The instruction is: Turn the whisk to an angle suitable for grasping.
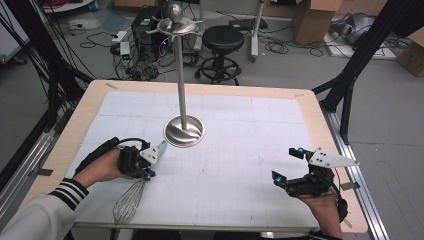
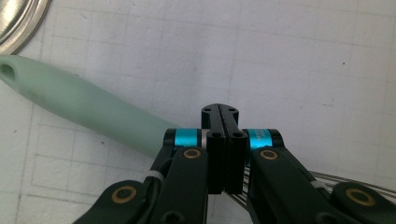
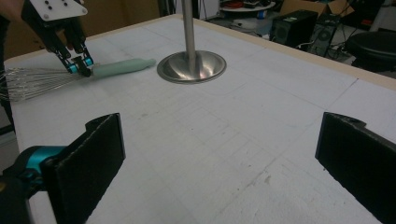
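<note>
A whisk lies on the white mat, its pale green handle (image 1: 161, 148) pointing toward the stand and its wire head (image 1: 127, 202) toward the front edge. My left gripper (image 1: 149, 172) is shut, its tips down at the neck where the handle (image 2: 84, 105) meets the wires. In the left gripper view (image 2: 225, 116) the jaws are pressed together with the handle passing beneath them. My right gripper (image 1: 286, 164) stands open at the front right, nothing between its jaws (image 3: 224, 154). From there I see the left gripper (image 3: 80, 65) on the whisk (image 3: 37, 83).
A steel stand with a round base (image 1: 184, 131) and a tall pole topped by hook arms (image 1: 175, 22) rises from the mat's middle. Its base (image 3: 191, 66) lies just past the handle tip. The wooden table edge (image 1: 320, 115) frames the mat; stool and boxes stand beyond.
</note>
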Motion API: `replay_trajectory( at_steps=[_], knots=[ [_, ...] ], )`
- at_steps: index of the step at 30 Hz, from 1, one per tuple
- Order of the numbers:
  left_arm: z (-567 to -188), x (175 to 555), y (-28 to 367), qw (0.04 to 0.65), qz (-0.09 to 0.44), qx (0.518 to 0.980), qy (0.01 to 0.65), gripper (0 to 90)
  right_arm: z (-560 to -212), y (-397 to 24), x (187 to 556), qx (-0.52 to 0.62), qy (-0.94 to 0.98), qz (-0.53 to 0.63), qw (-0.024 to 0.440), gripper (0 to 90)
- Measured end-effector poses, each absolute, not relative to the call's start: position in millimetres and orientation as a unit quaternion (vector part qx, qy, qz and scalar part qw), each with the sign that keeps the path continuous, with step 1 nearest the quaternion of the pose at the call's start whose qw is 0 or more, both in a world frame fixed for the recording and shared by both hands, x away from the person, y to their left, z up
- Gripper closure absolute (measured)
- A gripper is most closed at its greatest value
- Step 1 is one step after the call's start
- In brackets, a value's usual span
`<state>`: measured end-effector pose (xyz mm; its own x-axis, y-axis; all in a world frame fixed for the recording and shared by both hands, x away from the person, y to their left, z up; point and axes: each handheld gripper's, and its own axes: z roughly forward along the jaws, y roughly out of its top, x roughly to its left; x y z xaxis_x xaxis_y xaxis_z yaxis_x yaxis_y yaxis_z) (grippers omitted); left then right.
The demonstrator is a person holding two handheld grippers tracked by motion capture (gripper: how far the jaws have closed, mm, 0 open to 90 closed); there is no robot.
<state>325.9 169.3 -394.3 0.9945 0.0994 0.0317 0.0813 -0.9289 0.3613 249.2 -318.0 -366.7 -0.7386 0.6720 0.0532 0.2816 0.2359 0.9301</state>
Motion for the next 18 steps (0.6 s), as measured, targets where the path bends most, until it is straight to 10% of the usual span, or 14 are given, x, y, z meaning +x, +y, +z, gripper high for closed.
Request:
replay_trajectory(
  at_steps=[18],
  knots=[
    [-378.4, 322.6, 169.3, 0.2, 0.04, 0.977, 0.053, 89.3, -364.2, -315.9, 250.3, 0.308, 0.763, 0.538, 0.182, 0.5]
  ],
)
